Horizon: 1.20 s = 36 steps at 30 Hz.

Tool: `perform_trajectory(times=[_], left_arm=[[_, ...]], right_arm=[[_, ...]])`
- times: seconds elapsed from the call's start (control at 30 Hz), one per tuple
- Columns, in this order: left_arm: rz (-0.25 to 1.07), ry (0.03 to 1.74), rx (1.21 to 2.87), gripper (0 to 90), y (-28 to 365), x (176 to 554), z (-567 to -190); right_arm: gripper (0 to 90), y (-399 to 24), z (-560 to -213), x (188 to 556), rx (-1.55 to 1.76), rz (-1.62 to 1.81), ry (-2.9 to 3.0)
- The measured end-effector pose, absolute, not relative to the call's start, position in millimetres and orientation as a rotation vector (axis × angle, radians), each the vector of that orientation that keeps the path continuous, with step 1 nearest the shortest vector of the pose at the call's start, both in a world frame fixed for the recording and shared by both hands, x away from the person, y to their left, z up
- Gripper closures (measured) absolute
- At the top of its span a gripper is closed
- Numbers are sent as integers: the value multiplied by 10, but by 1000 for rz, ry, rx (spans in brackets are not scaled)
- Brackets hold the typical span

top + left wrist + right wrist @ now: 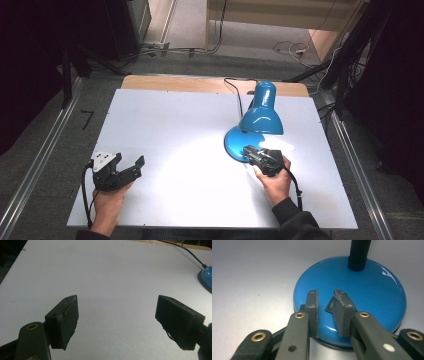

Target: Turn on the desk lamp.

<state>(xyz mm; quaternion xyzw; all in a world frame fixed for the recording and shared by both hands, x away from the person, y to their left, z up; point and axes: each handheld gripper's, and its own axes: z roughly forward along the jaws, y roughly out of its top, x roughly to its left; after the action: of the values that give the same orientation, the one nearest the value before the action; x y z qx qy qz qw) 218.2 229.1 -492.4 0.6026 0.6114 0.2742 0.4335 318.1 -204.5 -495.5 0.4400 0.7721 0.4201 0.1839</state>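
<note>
blue desk lamp (256, 120) stands on the white table (165, 120) toward its right half, at about 2 o'clock from the table's middle, shade tipped down over its round base (364, 290) and casting a bright pool of light. its black cord (235, 92) trails off toward 12 o'clock. the right gripper (252, 154), held in the person's right hand (275, 182), sits at the base's 6 o'clock edge; in the right gripper view its jaws stand a narrow gap apart over the glossy base, flanking a small dark switch (330, 306), with nothing pinched between them. the ribbed black neck (359, 252) rises at the base's 12 o'clock side. the left gripper (131, 167), in the left hand (107, 205), rests at about 8 o'clock on the table, well apart from the lamp, its jaws spread wide over bare tabletop.
</note>
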Motion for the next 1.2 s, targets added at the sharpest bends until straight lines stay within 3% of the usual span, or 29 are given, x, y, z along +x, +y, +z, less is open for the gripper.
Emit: perform_trajectory(times=[0.6,1.2], left_arm=[[681,1522,1501,191,2288,2185,-4923],[678,1522,1499,191,2284,2193,-4922]], right_arm=[[368,-2239,-4868,3075,1258,1197,2193],[314,-2337,-4830,3033,1263,1199,2194]])
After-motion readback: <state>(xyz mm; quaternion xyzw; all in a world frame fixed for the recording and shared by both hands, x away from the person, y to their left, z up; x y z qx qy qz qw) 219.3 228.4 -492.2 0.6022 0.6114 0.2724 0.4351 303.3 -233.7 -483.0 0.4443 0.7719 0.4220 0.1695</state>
